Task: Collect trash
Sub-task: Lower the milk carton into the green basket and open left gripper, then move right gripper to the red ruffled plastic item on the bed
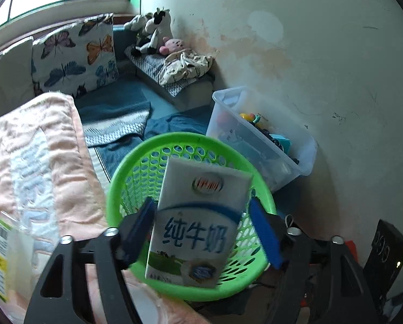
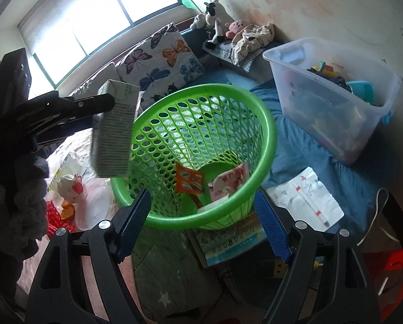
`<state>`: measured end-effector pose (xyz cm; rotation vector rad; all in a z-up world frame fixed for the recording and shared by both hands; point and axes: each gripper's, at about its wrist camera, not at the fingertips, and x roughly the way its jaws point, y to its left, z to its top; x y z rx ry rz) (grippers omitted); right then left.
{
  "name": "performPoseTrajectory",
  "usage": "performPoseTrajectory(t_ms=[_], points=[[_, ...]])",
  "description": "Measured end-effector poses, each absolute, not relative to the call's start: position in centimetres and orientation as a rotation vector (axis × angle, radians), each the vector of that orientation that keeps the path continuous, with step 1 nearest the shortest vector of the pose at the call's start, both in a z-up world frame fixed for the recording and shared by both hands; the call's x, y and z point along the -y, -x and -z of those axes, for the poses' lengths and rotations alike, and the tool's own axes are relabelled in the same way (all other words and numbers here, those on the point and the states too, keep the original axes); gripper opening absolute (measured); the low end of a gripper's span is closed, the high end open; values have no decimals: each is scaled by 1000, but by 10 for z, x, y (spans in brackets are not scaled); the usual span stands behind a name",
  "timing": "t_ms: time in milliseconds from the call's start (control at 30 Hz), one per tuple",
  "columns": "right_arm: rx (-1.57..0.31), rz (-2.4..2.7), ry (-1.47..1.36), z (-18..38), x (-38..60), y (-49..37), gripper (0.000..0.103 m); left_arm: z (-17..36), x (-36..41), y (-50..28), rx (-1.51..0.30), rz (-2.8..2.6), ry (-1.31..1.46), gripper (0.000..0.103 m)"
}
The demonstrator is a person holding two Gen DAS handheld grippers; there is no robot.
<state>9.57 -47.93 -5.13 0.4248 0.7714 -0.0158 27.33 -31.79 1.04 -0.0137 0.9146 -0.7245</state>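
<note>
A white and blue milk carton (image 1: 198,224) hangs between the pads of my left gripper (image 1: 201,201), over the mouth of the green mesh basket (image 1: 125,178). Narrow gaps show on both sides of the carton, which is blurred, so the gripper is open. In the right wrist view the same carton (image 2: 115,129) tilts above the basket's left rim (image 2: 136,124), with a left finger (image 2: 93,105) beside it. An orange wrapper (image 2: 189,179) and a pink packet (image 2: 228,183) lie in the basket. My right gripper (image 2: 201,193) is open and holds nothing, close before the basket's near rim.
A clear plastic bin of toys (image 2: 336,100) stands right of the basket by the wall. Plastic bags (image 2: 87,197) lie to the left, a printed white sheet (image 2: 306,197) to the right, a booklet (image 2: 233,240) under the basket. A pink blanket (image 1: 39,162) covers the left side.
</note>
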Motion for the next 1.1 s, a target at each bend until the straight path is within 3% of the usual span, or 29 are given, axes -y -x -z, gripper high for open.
performPoseTrajectory(t_ms=[267, 700, 1100], points=[[-767, 9, -437, 50, 475, -85, 79, -18, 295, -255, -888, 724, 51, 77], [-766, -79, -409, 41, 426, -69, 79, -57, 178, -199, -737, 571, 54, 77], [-780, -229, -318, 29, 353, -76, 78, -45, 88, -171, -723, 421, 103, 77]])
